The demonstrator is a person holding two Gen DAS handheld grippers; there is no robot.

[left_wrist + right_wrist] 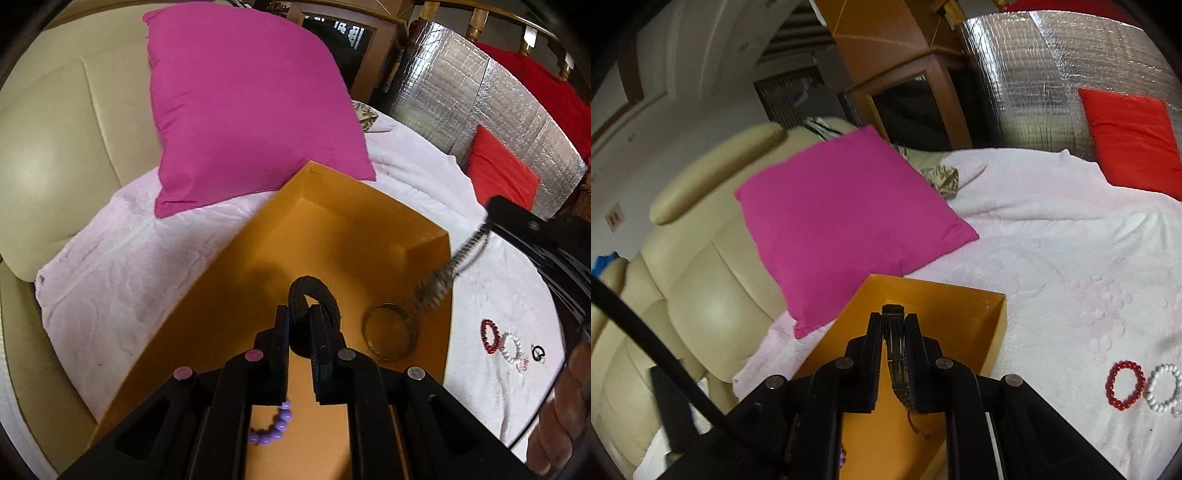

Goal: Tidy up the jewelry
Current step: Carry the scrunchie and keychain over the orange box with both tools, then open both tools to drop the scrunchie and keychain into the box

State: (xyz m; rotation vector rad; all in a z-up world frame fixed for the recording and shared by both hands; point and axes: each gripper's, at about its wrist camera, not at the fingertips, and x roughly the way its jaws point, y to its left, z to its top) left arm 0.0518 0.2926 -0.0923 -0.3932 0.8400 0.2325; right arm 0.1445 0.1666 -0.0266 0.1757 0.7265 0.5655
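Left gripper [299, 325] fingers clamp the black band [314, 295] above the orange box [221, 295]; right gripper [894, 332] fingers pinch the metal bracelet [895, 354] there, both positioned for release inside.

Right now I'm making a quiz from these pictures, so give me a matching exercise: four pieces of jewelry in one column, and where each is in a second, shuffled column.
Things:
1. black fabric band
2. metal link bracelet
3. purple bead bracelet
4. red bead bracelet

Places:
A. lying on the white blanket, outside the box
B. clamped in the right gripper
C. lying on the floor of the orange box
D. clamped in the left gripper

Pairs: 1-D, 2-B, 3-C, 4-A
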